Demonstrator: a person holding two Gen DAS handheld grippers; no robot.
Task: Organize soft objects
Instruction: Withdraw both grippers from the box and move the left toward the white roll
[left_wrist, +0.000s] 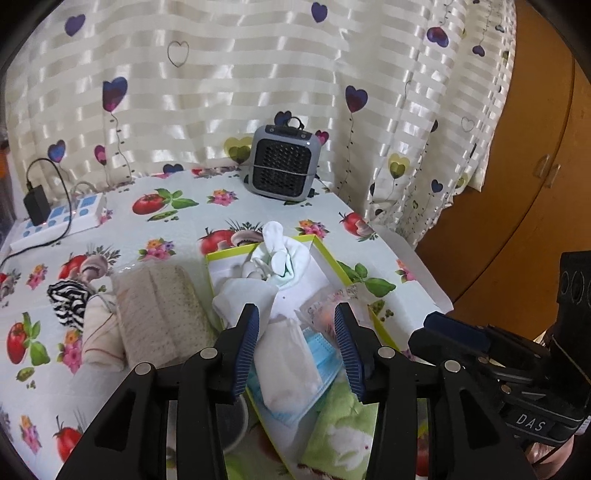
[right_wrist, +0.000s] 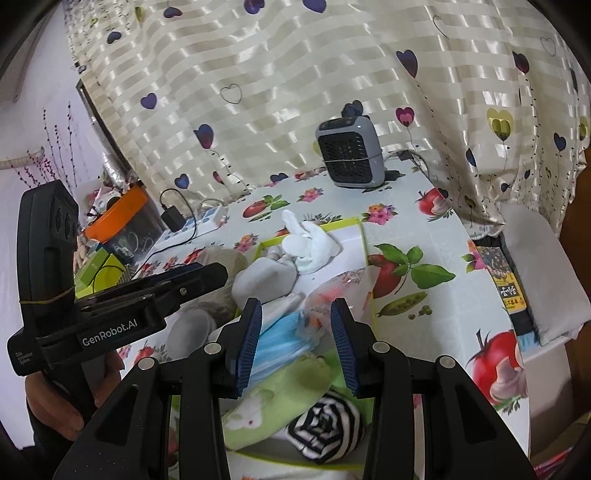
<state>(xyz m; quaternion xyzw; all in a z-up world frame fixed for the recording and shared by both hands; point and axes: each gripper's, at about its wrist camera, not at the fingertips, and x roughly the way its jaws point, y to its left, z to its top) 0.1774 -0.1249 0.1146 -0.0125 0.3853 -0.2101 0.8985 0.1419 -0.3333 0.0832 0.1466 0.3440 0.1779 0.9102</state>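
Hovering over a desk (left_wrist: 177, 229) covered in a tomato-and-flower print cloth, both of my grippers hang above a shallow box with a yellow-green rim (left_wrist: 325, 251) that holds the soft items. My left gripper (left_wrist: 297, 332) has its blue-padded fingers (left_wrist: 246, 343) released, standing apart with nothing pressed between them; below that gap lie a white pouch (left_wrist: 288, 362) and a blue face mask (left_wrist: 327, 362), with a white glove (left_wrist: 277, 254) bunched at the box's far end. Left of the box, on the desk, a beige dotted cloth (left_wrist: 159, 314) sits just beside a black-and-white striped piece (left_wrist: 68, 301). My right gripper (right_wrist: 297, 334) is likewise released, its fingers (right_wrist: 345, 350) spread above the blue face mask and a green cloth printed with a white rabbit (right_wrist: 280, 391); a second striped roll (right_wrist: 325, 424) rests on the green cloth. Near the curtain (left_wrist: 221, 92) at the back stand a grey fan heater (left_wrist: 282, 162) and a white power strip (left_wrist: 70, 218).
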